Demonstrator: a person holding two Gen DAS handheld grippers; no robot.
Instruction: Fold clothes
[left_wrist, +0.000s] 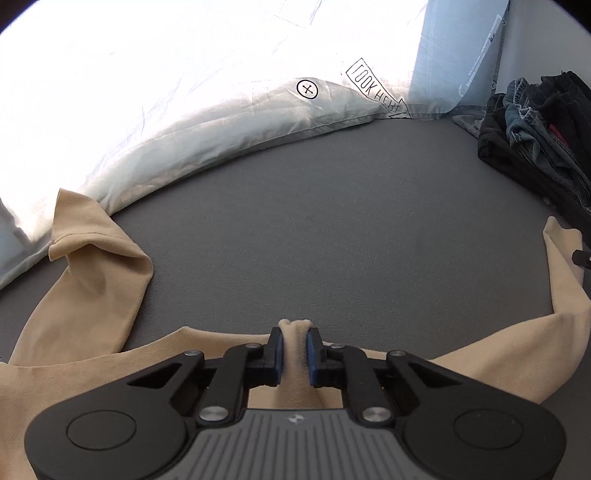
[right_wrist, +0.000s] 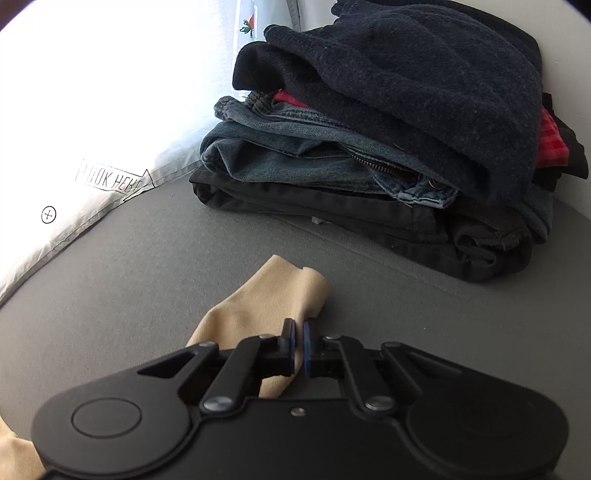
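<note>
On the grey bed (left_wrist: 314, 221), a white pillow (left_wrist: 184, 110) lies far left with the tan garment's sleeve (left_wrist: 92, 258) touching it; the left tongs (left_wrist: 294, 341) pinch a ridge of the tan garment (left_wrist: 110, 369) between blue pads; the right tongs (right_wrist: 299, 338) clamp its other corner — a dark clothes pile (right_wrist: 388, 147) sits rightmost.

Low over the grey bed (left_wrist: 332, 206), looking forward along each tool; sharing the white pillow (left_wrist: 184, 122) and the close clothes pile (right_wrist: 388, 147).
</note>
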